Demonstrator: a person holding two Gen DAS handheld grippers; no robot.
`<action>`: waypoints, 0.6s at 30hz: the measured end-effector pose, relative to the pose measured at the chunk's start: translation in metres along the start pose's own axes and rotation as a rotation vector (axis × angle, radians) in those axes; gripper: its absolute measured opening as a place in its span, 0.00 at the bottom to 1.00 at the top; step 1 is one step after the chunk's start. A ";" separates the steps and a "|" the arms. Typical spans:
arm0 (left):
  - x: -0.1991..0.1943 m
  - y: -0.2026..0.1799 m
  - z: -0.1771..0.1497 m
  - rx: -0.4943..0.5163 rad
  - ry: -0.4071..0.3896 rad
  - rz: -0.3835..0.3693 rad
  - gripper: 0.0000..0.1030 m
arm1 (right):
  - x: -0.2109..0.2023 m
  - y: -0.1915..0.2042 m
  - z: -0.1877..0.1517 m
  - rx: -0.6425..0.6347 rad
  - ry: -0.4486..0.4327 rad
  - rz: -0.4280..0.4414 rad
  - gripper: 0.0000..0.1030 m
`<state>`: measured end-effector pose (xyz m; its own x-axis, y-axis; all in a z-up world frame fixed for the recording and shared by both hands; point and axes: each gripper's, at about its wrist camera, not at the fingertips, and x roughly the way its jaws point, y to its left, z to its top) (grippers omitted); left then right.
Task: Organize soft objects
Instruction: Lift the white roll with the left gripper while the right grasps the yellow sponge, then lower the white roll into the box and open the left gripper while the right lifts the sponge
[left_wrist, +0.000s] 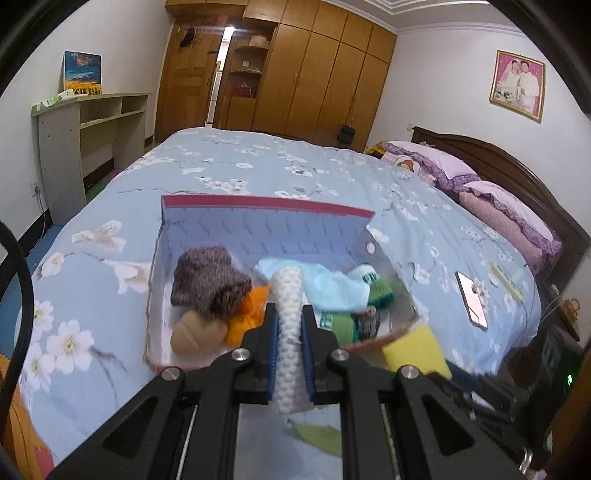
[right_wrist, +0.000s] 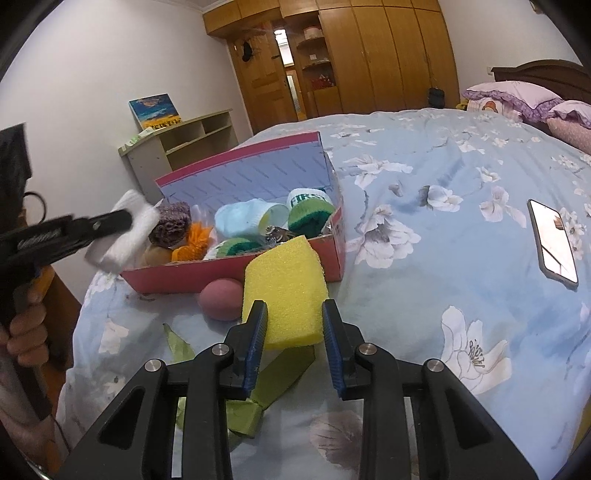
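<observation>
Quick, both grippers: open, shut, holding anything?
Left gripper: shut on the white knitted cloth, over the box.
Right gripper: open around the yellow sponge, not clamping it.

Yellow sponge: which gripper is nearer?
Right. The right gripper has its open fingers on either side of the yellow sponge; the left gripper, shut on a white knit sock, is over the box's other end.

The left wrist view looks forward along its tool (left_wrist: 290, 321), close above the near rim of the open box (left_wrist: 266, 206) on the bed (left_wrist: 258, 158), while the right wrist view faces the same box (right_wrist: 236, 273) from nearby at its right, both sharing the box, bed and wardrobe (left_wrist: 325, 66).
</observation>
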<state>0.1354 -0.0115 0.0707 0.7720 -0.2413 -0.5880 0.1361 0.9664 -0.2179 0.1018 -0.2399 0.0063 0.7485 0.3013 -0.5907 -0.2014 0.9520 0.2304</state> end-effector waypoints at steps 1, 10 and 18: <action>0.005 0.001 0.003 -0.002 0.003 0.004 0.12 | -0.001 0.001 0.001 -0.002 -0.002 0.002 0.30; 0.045 0.005 0.013 0.017 0.015 0.027 0.12 | -0.003 0.002 0.002 -0.008 -0.008 0.010 0.30; 0.069 0.021 -0.003 0.024 0.083 0.082 0.12 | 0.000 0.002 0.004 -0.007 -0.001 0.018 0.30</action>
<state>0.1894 -0.0077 0.0229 0.7270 -0.1669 -0.6661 0.0903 0.9848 -0.1482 0.1044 -0.2384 0.0097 0.7450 0.3187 -0.5859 -0.2194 0.9467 0.2359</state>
